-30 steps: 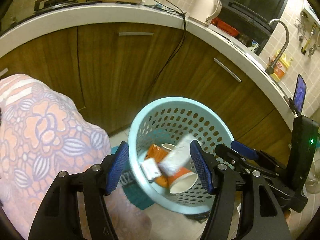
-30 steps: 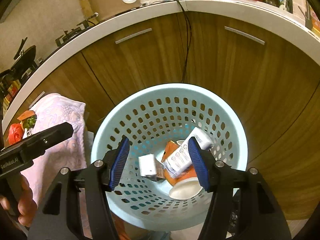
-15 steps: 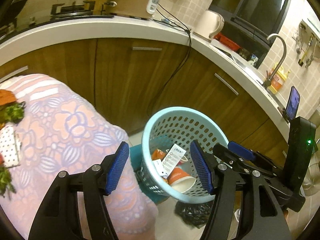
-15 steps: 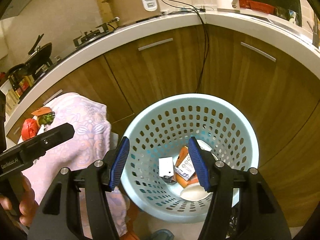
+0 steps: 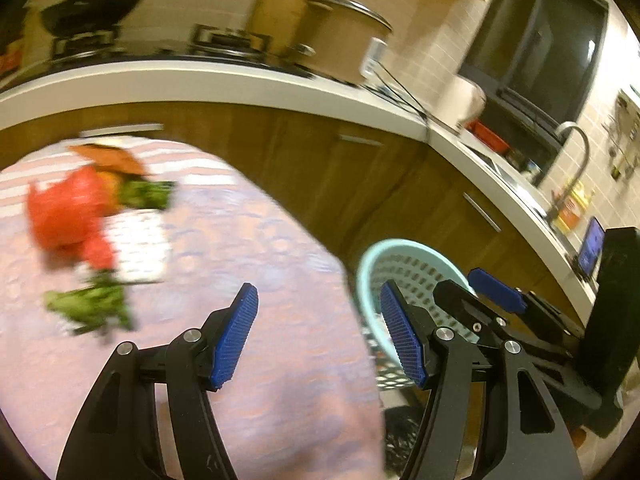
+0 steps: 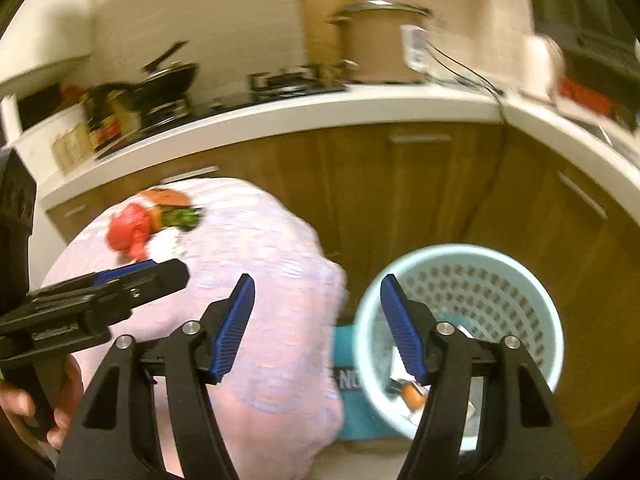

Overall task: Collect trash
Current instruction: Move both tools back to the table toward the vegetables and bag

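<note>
**Both hand-held grippers swing from the basket toward the trash left on the cloth-covered bench**

The left hand-held gripper (image 5: 318, 336) has its blue pads spread wide apart and holds nothing. The right hand-held gripper (image 6: 316, 330) is likewise spread wide and empty. Both views are smeared by motion.

The remaining trash sits in a cluster at the far left of the bench (image 5: 280, 360), which is draped in a pink floral cloth. It includes a crumpled red plastic bag (image 5: 68, 212), leafy green scraps (image 5: 90, 308), more greens (image 5: 146, 194) beside the bag, a flat white patterned piece (image 5: 138, 246), and an orange-brown scrap (image 5: 108, 156) at the far edge. The pale blue perforated basket (image 6: 516, 272) stands on the floor just beside the bench, to the right, with cartons and cups in its bottom.

The bag looks light, soft and slippery; it would probably be best pinched at a bunched fold. The greens look limp and likely to shed bits, so a grip across the thickest clump seems safest. The white piece lies flat and may need lifting by an edge.

Compared with a second ago, both cameras have lifted away from looking down into the basket and turned left, so the bench trash now fills the view. The white carton that was falling is now out of view.
</note>
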`<state>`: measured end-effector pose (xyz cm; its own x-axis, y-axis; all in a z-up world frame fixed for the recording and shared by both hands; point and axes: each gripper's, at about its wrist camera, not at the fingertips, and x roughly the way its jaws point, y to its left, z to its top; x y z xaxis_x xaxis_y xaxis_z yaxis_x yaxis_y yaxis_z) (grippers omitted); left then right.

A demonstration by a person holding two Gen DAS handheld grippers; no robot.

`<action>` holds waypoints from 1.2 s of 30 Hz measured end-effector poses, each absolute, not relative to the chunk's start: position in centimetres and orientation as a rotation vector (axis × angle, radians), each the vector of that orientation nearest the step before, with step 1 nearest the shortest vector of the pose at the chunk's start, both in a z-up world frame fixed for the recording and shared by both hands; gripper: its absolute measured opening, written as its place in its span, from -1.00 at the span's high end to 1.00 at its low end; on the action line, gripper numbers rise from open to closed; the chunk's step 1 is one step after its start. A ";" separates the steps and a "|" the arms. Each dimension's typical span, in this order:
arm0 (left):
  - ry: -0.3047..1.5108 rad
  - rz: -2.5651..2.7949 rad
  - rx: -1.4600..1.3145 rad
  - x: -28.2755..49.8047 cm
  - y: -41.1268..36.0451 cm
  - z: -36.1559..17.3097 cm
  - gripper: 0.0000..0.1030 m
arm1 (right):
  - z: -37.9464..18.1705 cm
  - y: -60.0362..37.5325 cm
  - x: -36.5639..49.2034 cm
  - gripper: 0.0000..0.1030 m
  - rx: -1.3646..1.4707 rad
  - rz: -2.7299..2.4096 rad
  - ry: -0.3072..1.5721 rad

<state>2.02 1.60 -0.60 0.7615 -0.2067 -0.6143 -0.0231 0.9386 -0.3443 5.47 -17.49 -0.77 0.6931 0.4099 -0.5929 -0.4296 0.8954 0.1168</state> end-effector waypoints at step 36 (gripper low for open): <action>0.808 0.105 -0.429 1.7 17.3 -5.7 -0.38 | -7.2 -3.9 7.8 0.35 -0.016 0.661 0.875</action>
<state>1.73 17.28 -5.74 0.6910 -0.0708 -0.7194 -0.2520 0.9092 -0.3316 7.81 -3.91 -7.17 0.4568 0.5300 -0.7145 -0.5424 0.8025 0.2485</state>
